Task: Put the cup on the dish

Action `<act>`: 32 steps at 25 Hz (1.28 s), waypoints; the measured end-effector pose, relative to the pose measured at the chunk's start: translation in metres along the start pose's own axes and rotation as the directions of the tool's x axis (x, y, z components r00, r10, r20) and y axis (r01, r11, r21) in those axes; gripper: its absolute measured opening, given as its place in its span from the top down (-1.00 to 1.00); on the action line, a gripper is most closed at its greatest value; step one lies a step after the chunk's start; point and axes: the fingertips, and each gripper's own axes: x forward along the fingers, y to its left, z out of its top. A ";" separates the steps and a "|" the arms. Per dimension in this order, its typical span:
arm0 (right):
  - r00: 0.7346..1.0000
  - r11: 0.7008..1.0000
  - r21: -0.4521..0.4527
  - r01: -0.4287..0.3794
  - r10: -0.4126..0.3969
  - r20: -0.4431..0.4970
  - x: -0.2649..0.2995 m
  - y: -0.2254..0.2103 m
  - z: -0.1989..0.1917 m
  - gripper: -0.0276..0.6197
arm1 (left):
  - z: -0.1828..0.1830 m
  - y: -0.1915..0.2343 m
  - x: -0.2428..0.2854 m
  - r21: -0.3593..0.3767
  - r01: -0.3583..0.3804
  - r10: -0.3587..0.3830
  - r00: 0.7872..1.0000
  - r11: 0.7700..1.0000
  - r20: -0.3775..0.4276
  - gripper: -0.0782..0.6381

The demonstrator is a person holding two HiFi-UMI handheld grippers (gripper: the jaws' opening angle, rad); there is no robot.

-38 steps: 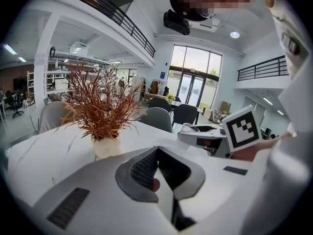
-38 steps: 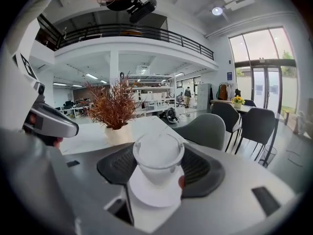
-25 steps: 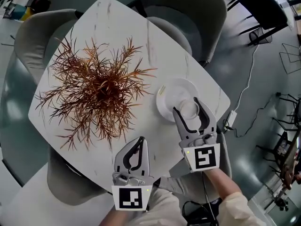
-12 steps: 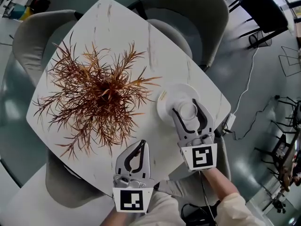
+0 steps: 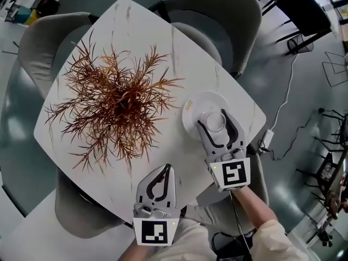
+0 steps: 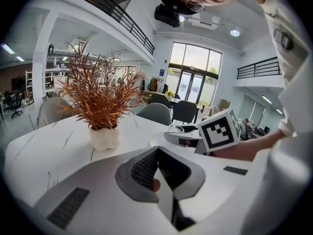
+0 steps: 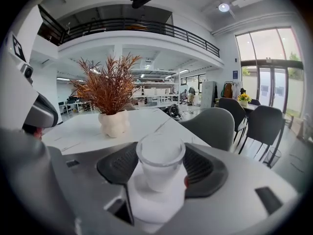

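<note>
Far left: grey chair [image 5: 38, 37], pushed up to the white, grey-veined worktop [image 5: 147, 42].

Left half of the worktop: plant [image 5: 117, 99] with rust-red spiky leaves, upright in a squat white pot [image 6: 104, 137].

Lower centre, at the near edge of the worktop: left tool [image 5: 165, 168], jaws brought together at the tips, nothing between them, well apart from both plant and dish.

Right of centre: round white dish [image 5: 197, 103], flat on the worktop near its right-hand corner.

Over the middle of the dish: small white cup [image 5: 216, 123], upright, mouth up.

Around the cup: right tool [image 5: 213, 118], one jaw on each side, pads against the cup wall, clamped on the cup.

Directly below the cup in the right gripper view: white surface of the dish. Contact between cup base and dish — not discernible.

Beyond the dish: second grey chair [image 5: 217, 10], at the far edge of the worktop.

Far right, on the floor [image 5: 293, 173]: thin pale cable [image 5: 284, 99].
</note>
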 end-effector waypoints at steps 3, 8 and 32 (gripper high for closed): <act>1.000 1.000 0.000 0.027 -0.027 0.005 -0.005 -0.005 0.004 0.08 | 0.002 -0.003 -0.006 0.023 0.009 -0.009 1.000 1.000 -0.004 0.76; 0.997 0.998 0.009 0.059 -0.059 0.052 -0.021 -0.008 0.020 0.08 | 0.011 -0.006 -0.019 -0.009 -0.007 0.008 1.000 1.000 0.018 0.76; 0.993 0.995 0.096 -0.009 -0.002 0.118 -0.155 0.076 0.085 0.22 | 0.051 -0.031 -0.131 0.017 0.030 -0.032 0.990 0.999 0.138 0.76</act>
